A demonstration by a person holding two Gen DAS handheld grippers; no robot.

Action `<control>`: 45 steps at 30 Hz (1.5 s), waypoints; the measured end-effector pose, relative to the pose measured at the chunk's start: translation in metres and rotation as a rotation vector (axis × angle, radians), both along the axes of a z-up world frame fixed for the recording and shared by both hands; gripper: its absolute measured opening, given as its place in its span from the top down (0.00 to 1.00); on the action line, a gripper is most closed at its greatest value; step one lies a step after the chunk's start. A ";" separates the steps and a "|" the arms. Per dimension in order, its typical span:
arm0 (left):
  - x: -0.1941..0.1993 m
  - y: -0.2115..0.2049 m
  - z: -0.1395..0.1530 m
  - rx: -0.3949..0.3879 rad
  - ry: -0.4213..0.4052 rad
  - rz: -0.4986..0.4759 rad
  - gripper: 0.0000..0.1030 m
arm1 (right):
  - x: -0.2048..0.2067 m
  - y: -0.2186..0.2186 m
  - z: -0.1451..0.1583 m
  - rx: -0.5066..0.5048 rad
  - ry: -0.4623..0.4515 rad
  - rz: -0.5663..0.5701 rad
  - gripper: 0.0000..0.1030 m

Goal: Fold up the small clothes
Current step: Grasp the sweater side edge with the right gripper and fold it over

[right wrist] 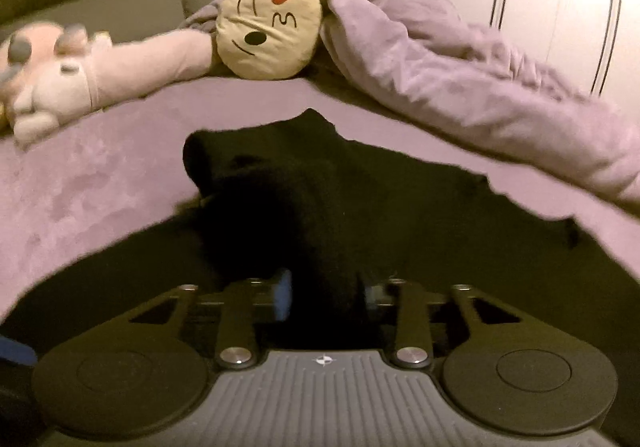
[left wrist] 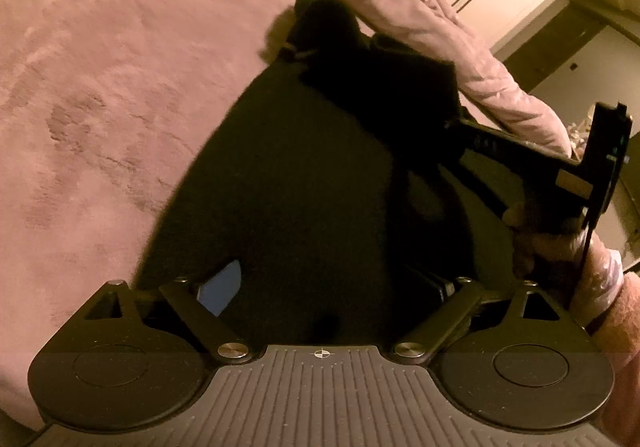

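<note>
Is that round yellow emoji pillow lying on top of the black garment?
No. The emoji pillow sits at the far end of the bed, apart from the black garment, with bare purple bedcover between them.

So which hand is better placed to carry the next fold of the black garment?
Right. Its tongs are shut on a raised bunch of the black fabric garment; the left tongs stand open over flat cloth, gripping nothing.

Matt black knit garment [right wrist: 360, 207] on plush, napped mauve bedspread [left wrist: 100, 87]; crinkled cloth duvet [right wrist: 460, 79].
</note>
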State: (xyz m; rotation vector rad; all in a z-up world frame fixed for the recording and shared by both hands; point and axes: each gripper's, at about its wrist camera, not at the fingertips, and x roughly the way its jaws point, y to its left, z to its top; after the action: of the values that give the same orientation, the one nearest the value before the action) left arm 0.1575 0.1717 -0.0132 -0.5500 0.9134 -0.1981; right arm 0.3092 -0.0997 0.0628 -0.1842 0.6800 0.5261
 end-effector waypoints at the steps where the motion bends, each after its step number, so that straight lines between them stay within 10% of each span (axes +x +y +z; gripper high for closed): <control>1: 0.000 -0.001 0.001 0.004 0.001 0.001 0.09 | -0.002 -0.003 0.001 0.026 0.003 -0.009 0.88; 8: 0.001 -0.004 0.025 0.086 -0.054 0.016 0.09 | -0.011 -0.093 0.038 0.336 -0.090 -0.315 0.89; 16: 0.060 -0.025 0.046 0.298 -0.169 -0.029 0.09 | -0.017 -0.204 0.005 0.385 0.013 -0.719 0.84; 20: 0.105 -0.040 0.040 0.391 -0.188 -0.050 0.10 | -0.015 -0.232 -0.018 0.483 0.098 -0.778 0.52; 29: 0.166 -0.052 0.010 0.497 -0.112 -0.043 0.14 | 0.020 -0.242 -0.053 0.621 0.197 -0.735 0.52; 34: 0.174 -0.053 0.002 0.506 -0.092 -0.008 0.13 | 0.042 -0.228 -0.057 0.575 0.182 -0.693 0.89; 41: 0.180 -0.053 0.005 0.511 -0.084 0.012 0.13 | 0.025 -0.209 0.000 0.218 -0.167 -0.678 0.90; 45: 0.182 -0.052 0.005 0.497 -0.065 0.039 0.13 | 0.034 -0.226 -0.002 0.162 -0.097 -0.686 0.85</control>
State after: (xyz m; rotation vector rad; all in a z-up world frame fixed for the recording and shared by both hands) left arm 0.3394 0.1199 -0.0079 -0.1000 0.8490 0.0490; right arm 0.3434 -0.3254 0.0612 0.1758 0.5591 -0.0876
